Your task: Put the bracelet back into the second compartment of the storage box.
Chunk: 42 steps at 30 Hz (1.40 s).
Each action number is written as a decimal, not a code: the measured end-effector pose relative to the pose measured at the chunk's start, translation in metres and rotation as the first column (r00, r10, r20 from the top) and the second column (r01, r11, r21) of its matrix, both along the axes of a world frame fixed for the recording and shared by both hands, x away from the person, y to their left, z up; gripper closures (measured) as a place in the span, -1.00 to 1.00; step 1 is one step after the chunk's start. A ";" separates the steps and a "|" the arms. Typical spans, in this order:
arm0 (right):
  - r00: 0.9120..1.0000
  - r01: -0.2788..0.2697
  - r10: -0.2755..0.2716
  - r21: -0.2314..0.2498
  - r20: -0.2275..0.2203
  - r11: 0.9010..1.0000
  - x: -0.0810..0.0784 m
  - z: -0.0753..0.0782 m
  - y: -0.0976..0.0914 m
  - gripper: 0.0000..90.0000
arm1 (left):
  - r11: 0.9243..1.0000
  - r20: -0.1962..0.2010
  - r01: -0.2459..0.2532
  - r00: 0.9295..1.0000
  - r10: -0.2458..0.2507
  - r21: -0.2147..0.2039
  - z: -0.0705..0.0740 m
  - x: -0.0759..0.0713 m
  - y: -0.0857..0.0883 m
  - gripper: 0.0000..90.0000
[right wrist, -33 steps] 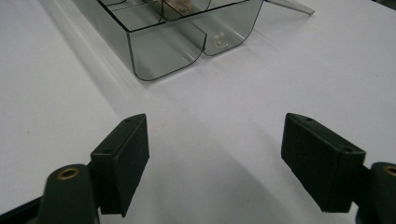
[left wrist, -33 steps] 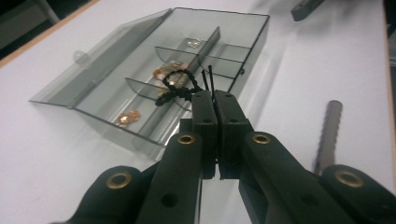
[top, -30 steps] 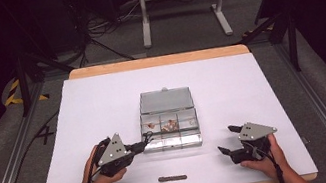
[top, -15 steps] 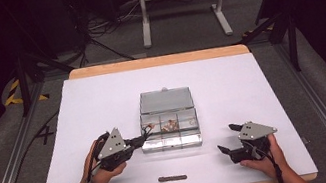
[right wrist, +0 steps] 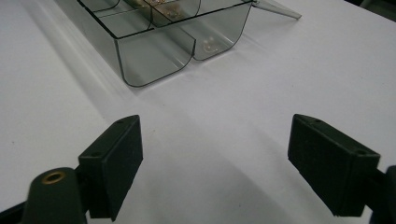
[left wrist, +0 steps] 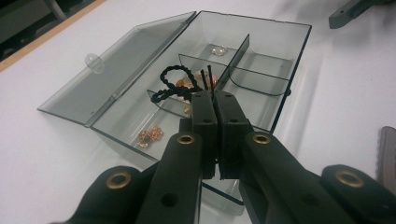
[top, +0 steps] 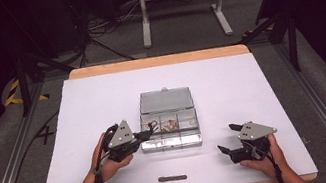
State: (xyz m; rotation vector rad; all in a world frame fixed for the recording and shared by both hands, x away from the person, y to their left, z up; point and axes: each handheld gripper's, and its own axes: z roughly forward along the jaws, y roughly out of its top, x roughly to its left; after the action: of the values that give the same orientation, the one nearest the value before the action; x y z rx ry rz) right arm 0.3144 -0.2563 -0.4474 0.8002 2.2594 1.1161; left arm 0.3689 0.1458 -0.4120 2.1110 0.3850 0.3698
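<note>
The left claw (left wrist: pixel 214 100) is closed, its two black jaws pressed together on a black twisted elastic hair tie (left wrist: pixel 173 83), which loops out from the jaw tips over the left compartments of the clear smoky plastic compartment box (left wrist: pixel 280 93). In the high view the left claw (top: pixel 150 133) sits at the left front corner of the box (top: pixel 172 141), with the hair tie (top: pixel 153 124) hanging just above the box's left end. The box stands near the middle of the white tabletop (top: pixel 101 97) with its hinged lid (top: pixel 165 100) folded back flat on the far side. Small orange-gold trinkets (left wrist: pixel 149 136) lie in the compartments beneath and beside the tie, and a pale piece (left wrist: pixel 216 49) rests in a far compartment. The right claw (top: pixel 228 139) is wide open and holds nothing; it rests low over the tabletop, to the right of and nearer than the box, well apart from it. In the right gripper view its jaws frame bare tabletop (right wrist: pixel 215 154), with the end of the box (right wrist: pixel 154 60) beyond them. A short dark flat bar (top: pixel 172 177) lies on the tabletop near the front edge, between the two hands.
</note>
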 end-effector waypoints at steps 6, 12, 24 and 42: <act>1.000 0.004 -0.004 0.007 -0.003 1.000 0.000 0.000 -0.001 -0.58 | 1.000 -0.012 -0.001 1.000 0.001 0.008 -0.011 0.004 -0.002 0.94; 1.000 -0.004 0.004 -0.002 -0.004 1.000 0.000 0.000 0.000 -0.58 | 1.000 -0.017 -0.002 1.000 0.002 0.029 -0.016 0.006 -0.006 0.94; 1.000 -0.009 0.009 -0.011 -0.006 1.000 0.001 0.000 0.001 -0.57 | 0.996 -0.009 0.018 1.000 -0.017 0.083 -0.022 0.001 -0.009 0.93; 1.000 -0.010 0.009 -0.014 -0.011 1.000 0.000 -0.001 0.002 -0.57 | 0.995 -0.006 0.012 1.000 -0.012 0.097 -0.024 0.000 -0.009 0.87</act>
State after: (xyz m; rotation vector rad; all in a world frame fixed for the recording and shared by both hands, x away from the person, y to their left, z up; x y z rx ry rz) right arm 0.3148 -0.2543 -0.4480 0.7929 2.2798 1.1019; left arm 0.3693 0.1366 -0.4362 2.2081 0.3635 0.3829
